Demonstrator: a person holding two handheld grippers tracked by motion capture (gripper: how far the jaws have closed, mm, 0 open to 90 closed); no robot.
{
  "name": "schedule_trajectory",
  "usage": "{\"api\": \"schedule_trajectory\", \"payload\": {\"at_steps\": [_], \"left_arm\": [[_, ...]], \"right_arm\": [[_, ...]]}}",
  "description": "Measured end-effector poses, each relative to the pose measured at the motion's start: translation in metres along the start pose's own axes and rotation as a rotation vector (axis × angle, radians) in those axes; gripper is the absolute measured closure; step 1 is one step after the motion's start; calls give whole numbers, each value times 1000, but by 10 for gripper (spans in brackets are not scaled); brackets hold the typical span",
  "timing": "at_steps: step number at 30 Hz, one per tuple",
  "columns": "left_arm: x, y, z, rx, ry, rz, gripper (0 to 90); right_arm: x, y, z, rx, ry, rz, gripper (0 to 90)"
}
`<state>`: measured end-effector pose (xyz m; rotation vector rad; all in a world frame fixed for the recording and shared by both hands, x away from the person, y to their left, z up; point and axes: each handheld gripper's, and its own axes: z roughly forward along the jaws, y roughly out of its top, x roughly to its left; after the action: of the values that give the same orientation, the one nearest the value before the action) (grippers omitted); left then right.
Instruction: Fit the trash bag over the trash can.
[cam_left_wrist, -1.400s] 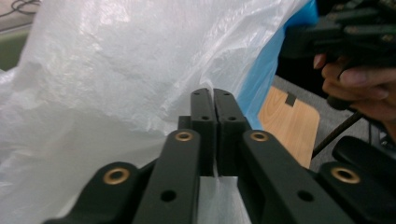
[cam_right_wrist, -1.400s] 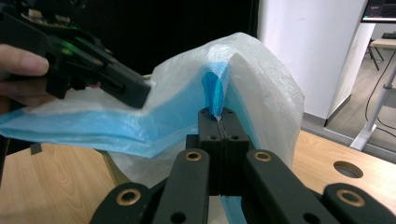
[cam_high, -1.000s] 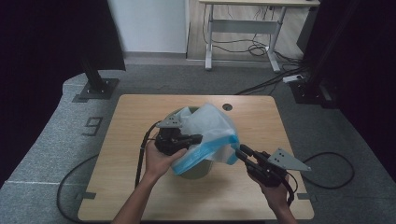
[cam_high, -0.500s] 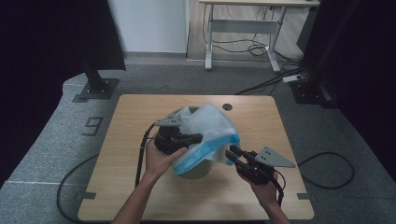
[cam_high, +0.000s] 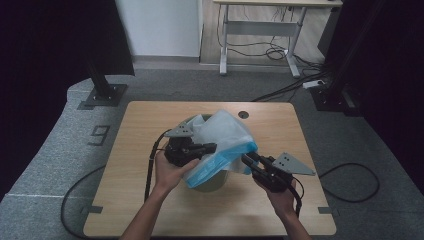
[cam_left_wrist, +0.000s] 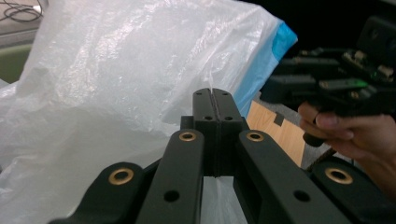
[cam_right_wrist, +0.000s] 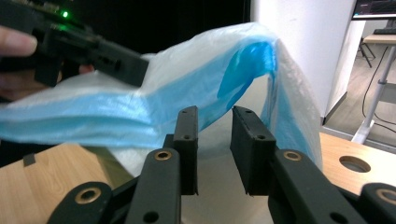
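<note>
A thin white plastic bag (cam_high: 224, 131) with a blue rim (cam_high: 220, 162) is draped over a green bin (cam_high: 207, 186) in the middle of the wooden table (cam_high: 150, 200). My left gripper (cam_high: 212, 147) is at the bag's near-left side. In the left gripper view its jaws (cam_left_wrist: 212, 100) are pressed together with the bag's film (cam_left_wrist: 116, 70) caught at their tips. My right gripper (cam_high: 246, 159) stands open just off the blue rim on the right. In the right gripper view its fingers (cam_right_wrist: 215, 122) frame the blue fold (cam_right_wrist: 233, 70) without touching it.
A round cable hole (cam_high: 243, 115) sits near the table's far edge. Cables trail off the table to the left (cam_high: 150, 165) and right (cam_high: 350, 180). A desk frame (cam_high: 260, 35) and black stand bases (cam_high: 102, 95) stand on the grey floor beyond.
My right gripper has moved left and forward, up to the bag's blue rim. The left gripper has held its grip and barely moved.
</note>
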<state>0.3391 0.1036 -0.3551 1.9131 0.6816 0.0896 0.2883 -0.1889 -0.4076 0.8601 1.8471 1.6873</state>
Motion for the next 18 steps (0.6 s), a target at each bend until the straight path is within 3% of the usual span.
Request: {"api": "schedule_trajectory", "payload": {"at_steps": [7,10,15,18], "left_arm": [[0,1,0,0,-5,6,900],[2,2,-2,-12,1,-2,900],[4,3,-5,-44,3,-21,900],[5,3,-7,-60,0,-31,900]], "right_arm": [[-7,1,2,-33,-55,6,781],[-7,1,1,-39,-40,-6,790],[-2,1,0,-34,-49,-66,782],[1,1,1,-26,-57,-99,823]]}}
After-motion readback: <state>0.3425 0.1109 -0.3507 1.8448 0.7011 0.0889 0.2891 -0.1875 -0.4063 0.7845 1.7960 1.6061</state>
